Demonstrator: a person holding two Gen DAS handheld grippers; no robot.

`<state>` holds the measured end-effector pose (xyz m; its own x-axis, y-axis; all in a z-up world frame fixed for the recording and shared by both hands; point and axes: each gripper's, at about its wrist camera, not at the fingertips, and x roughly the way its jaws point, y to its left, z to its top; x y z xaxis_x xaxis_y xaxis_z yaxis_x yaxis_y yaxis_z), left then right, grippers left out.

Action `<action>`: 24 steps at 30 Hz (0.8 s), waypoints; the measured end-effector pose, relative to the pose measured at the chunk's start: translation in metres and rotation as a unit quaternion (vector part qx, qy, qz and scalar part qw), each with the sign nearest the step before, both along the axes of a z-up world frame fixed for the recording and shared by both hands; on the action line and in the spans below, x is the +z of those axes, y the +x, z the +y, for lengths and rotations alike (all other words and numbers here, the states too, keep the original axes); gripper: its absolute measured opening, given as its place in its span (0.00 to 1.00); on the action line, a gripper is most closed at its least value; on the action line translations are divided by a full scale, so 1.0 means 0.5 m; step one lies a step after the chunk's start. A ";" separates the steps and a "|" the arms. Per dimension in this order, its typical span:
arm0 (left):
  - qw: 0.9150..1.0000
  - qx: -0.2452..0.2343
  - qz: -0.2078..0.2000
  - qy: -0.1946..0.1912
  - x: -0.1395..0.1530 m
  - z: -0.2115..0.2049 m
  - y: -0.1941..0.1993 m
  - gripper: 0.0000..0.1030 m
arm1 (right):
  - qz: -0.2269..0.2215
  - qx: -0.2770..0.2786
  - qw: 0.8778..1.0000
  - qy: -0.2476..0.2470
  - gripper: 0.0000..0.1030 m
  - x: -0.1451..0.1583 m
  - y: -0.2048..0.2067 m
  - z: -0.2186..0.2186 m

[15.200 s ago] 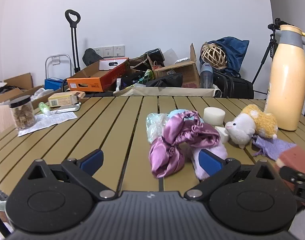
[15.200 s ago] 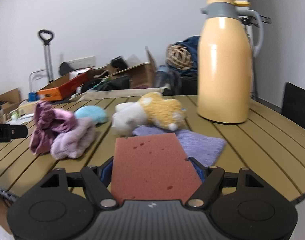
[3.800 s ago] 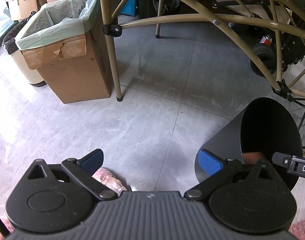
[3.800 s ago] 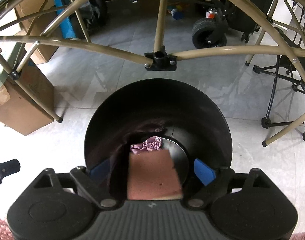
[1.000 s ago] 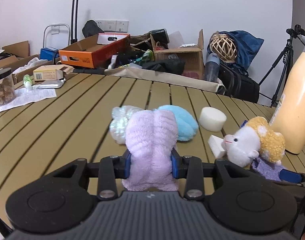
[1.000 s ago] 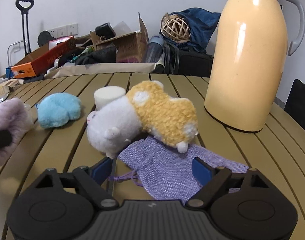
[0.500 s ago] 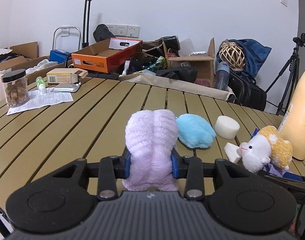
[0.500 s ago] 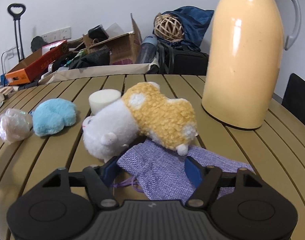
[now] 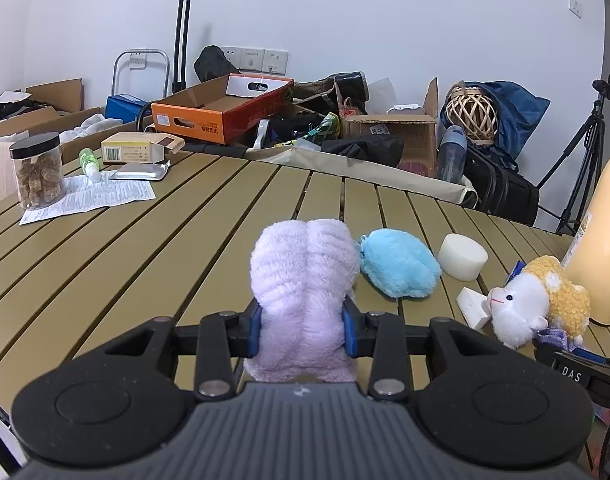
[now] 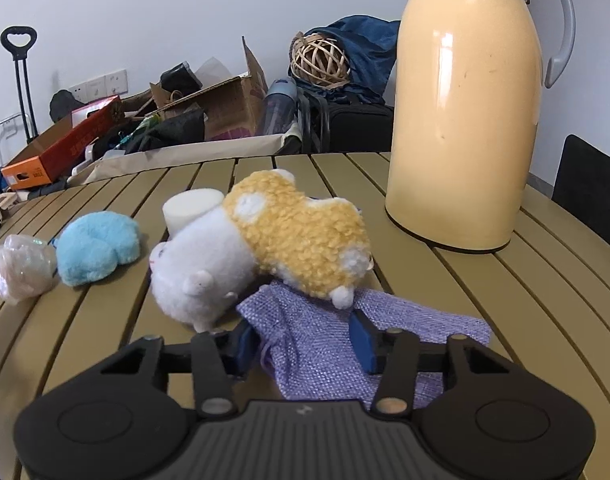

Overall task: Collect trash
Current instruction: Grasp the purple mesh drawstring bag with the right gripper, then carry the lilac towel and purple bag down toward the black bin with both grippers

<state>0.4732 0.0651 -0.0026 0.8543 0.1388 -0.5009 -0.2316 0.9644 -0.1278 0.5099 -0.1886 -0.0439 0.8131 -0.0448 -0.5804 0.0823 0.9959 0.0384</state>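
Fluffy lilac plush (image 9: 303,280), upright, squeezed

Right gripper (image 10: 305,340) closed onto purple pouch (image 10: 325,344) on slatted tabletop (image 10: 525,280).

Both blue pads press the bunched near end of the pouch. A white-and-yellow plush (image 10: 265,244) lies partly on the pouch's far edge. Foam cylinder (image 10: 191,210) sits just behind the plush; blue puff (image 10: 97,248) and crumpled wrap (image 10: 21,268) lie to the left; yellow jug (image 10: 465,108) stands right.
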 end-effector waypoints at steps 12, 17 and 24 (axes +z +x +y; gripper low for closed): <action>1.000 -0.003 -0.006 0.005 0.000 -0.005 -0.004 0.36 | -0.033 0.015 0.999 0.036 0.07 0.012 -0.029 -0.022; 1.000 -0.003 -0.007 0.005 0.000 -0.008 -0.007 0.36 | -0.065 0.019 0.996 0.057 0.07 0.036 -0.060 -0.043; 1.000 -0.008 -0.015 0.010 0.005 -0.016 -0.026 0.36 | -0.099 0.032 0.992 0.069 0.07 0.073 -0.109 -0.057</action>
